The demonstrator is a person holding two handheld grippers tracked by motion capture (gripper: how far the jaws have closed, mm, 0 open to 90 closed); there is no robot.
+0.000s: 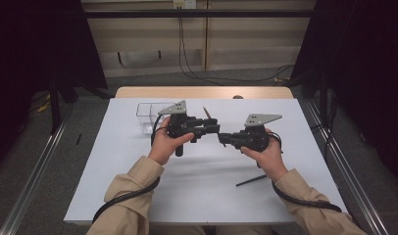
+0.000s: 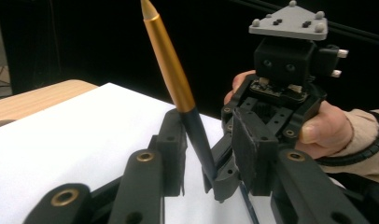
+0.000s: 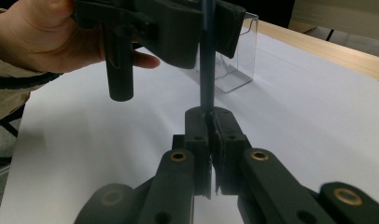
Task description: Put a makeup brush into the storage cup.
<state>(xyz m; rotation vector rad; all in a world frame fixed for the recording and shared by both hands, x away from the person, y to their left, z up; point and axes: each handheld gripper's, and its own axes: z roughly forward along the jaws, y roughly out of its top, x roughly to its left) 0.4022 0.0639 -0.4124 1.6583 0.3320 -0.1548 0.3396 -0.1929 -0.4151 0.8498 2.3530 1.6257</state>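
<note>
Pen (image 2: 178,88) clamped by both: left hand-held gripper (image 2: 197,175) pinched on its dark barrel, right hand-held gripper (image 3: 209,122) shut on the lower end. Light, stiff, smooth; likely slippery. Best gripped mid-barrel, square across the pads.

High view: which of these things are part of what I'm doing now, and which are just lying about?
In use:
- gold-and-black pen
- left gripper
- right gripper, clamped on the pen's lower end

Lying about:
- clear box
- dark pen near the right forearm
</note>
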